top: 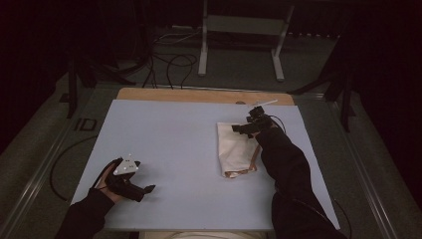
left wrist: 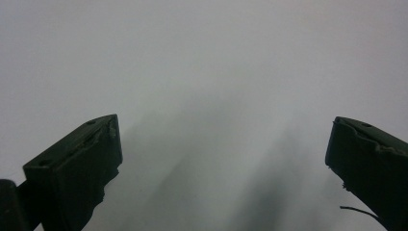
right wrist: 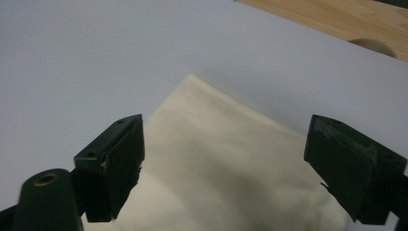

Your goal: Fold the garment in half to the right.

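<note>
A cream folded cloth [top: 235,148] lies on the right half of the pale blue mat [top: 169,149]. My right gripper [top: 240,128] hovers over the cloth's far end, open, with nothing between its jaws. In the right gripper view the cloth [right wrist: 226,168] spreads beneath the two wide-apart jaws of the right gripper [right wrist: 223,163], its far corner pointing away. My left gripper [top: 148,190] rests near the mat's front left, held by a hand, its grey plate on top. In the left gripper view the left gripper [left wrist: 223,154] stands open over bare mat [left wrist: 207,72].
A wooden strip [top: 199,95] of the table shows beyond the mat's far edge, also seen as the wooden strip [right wrist: 337,19] in the right gripper view. A metal stand [top: 241,30] and loose cables [top: 169,62] sit on the dark floor behind.
</note>
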Action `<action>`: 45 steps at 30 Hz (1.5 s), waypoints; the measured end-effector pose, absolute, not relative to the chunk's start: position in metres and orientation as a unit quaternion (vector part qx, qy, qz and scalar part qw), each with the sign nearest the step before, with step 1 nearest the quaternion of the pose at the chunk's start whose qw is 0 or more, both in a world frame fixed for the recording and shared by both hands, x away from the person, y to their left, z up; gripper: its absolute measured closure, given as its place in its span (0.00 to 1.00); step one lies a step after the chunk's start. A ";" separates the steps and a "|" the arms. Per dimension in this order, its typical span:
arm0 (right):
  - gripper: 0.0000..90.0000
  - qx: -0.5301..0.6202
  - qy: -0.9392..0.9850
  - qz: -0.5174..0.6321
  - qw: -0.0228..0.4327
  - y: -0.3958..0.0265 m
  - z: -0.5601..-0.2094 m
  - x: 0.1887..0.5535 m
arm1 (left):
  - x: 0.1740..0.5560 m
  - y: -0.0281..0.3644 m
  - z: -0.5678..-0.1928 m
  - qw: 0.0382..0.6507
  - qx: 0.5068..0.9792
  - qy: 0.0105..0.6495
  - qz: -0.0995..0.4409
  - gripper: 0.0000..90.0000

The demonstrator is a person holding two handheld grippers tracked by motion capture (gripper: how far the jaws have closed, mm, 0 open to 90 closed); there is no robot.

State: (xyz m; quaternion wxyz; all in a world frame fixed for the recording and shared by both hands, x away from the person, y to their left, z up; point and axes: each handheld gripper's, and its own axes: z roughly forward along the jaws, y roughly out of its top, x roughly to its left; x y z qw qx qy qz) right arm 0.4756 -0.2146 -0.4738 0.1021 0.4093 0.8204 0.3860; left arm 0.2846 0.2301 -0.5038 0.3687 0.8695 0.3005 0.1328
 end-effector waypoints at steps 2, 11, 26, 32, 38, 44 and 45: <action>0.15 0.406 0.821 0.387 0.106 -0.211 -0.472 0.474 | 0.284 0.231 -0.504 0.367 0.871 0.298 0.134 0.00; 0.14 0.381 0.831 0.394 0.098 -0.197 -0.460 0.465 | 0.284 0.231 -0.504 0.367 0.870 0.300 0.134 0.00; 0.11 0.349 0.846 0.393 0.092 -0.188 -0.446 0.447 | 0.284 0.231 -0.502 0.369 0.871 0.295 0.135 0.00; 0.11 0.336 0.847 0.402 0.092 -0.196 -0.441 0.435 | 0.285 0.231 -0.502 0.370 0.871 0.294 0.135 0.00; 0.11 0.322 0.848 0.411 0.091 -0.206 -0.442 0.419 | 0.285 0.231 -0.502 0.370 0.871 0.293 0.134 0.00; 0.11 0.322 0.843 0.422 0.090 -0.218 -0.446 0.401 | 0.285 0.230 -0.501 0.368 0.872 0.293 0.135 0.00; 0.11 0.323 0.842 0.423 0.089 -0.220 -0.448 0.399 | 0.285 0.230 -0.501 0.368 0.872 0.293 0.135 0.00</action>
